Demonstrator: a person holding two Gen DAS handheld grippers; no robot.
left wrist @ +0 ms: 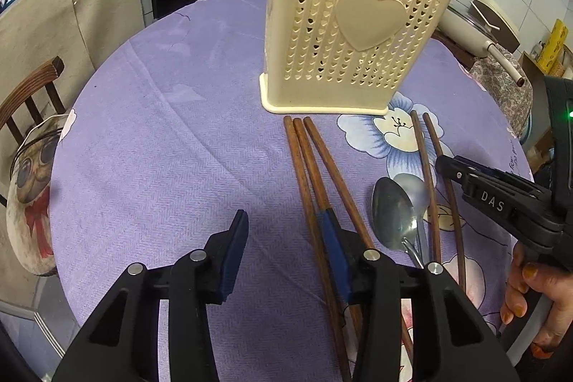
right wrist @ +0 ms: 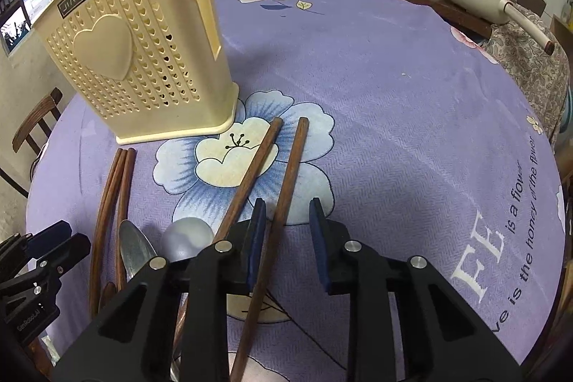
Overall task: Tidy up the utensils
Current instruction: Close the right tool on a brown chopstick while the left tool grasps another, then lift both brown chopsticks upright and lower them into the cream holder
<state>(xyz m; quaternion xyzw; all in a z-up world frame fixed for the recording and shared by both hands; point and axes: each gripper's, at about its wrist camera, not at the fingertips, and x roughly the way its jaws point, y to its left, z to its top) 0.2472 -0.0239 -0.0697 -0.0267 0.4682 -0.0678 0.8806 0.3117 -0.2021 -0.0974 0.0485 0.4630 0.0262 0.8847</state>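
Both tongs, left (left wrist: 286, 231) and right (right wrist: 288, 228), gape over five chopsticks (left wrist: 315, 181), two spoons (left wrist: 394, 213) (one holder (left wrist: 347, 34)).

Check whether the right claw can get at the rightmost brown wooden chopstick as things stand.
Probably yes. The rightmost brown wooden chopstick already lies between the open fingers of the right claw, nothing covers it, and its neighbour sits just outside the left finger.

Right gripper (right wrist: 288, 221) low over the purple tablecloth (right wrist: 394, 102), jaws apart – one brown chopstick (right wrist: 286, 188) between them, touching the left pad; cream holder (right wrist: 143, 59) upright beyond
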